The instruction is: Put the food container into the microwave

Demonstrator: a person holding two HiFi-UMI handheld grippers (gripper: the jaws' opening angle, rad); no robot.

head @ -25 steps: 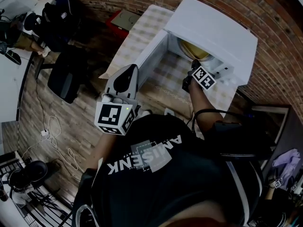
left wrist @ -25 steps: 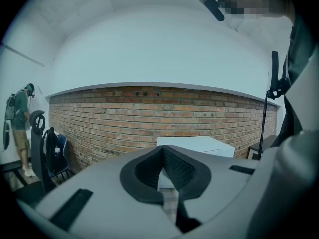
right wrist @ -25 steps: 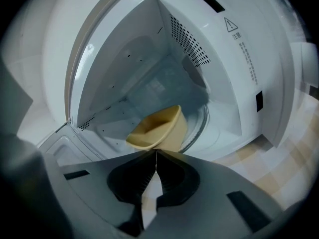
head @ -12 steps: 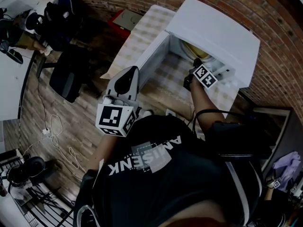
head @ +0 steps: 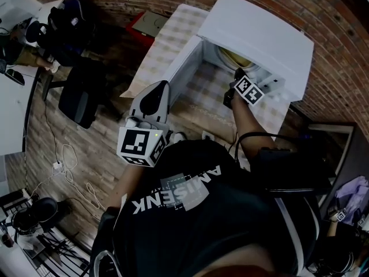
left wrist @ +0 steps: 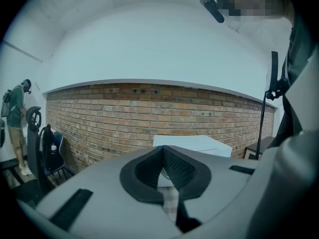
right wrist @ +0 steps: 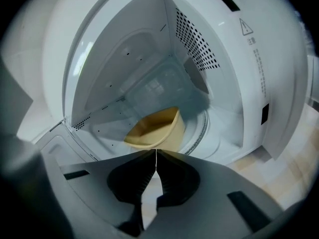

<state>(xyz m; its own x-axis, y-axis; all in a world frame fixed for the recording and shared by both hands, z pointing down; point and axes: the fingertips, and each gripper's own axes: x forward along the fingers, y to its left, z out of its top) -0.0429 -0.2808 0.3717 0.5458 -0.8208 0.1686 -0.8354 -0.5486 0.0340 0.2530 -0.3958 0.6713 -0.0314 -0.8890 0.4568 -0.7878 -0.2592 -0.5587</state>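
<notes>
- We find the microwave (head: 259, 33) standing on a table with a checked cloth (head: 164, 39), against a brick wall (left wrist: 149, 113). Its door (head: 183, 73) is swung open.
- The yellow food container (right wrist: 155, 128) is inside the microwave cavity.
- The right gripper (right wrist: 156, 151) reaches into the opening. Its jaws are pressed together with nothing between them, and the tips are just before the container's near edge. We cannot confirm contact.
- The left gripper (head: 163, 85) is held back near the table's edge, apart from the microwave. Its jaws are closed on nothing.
</notes>
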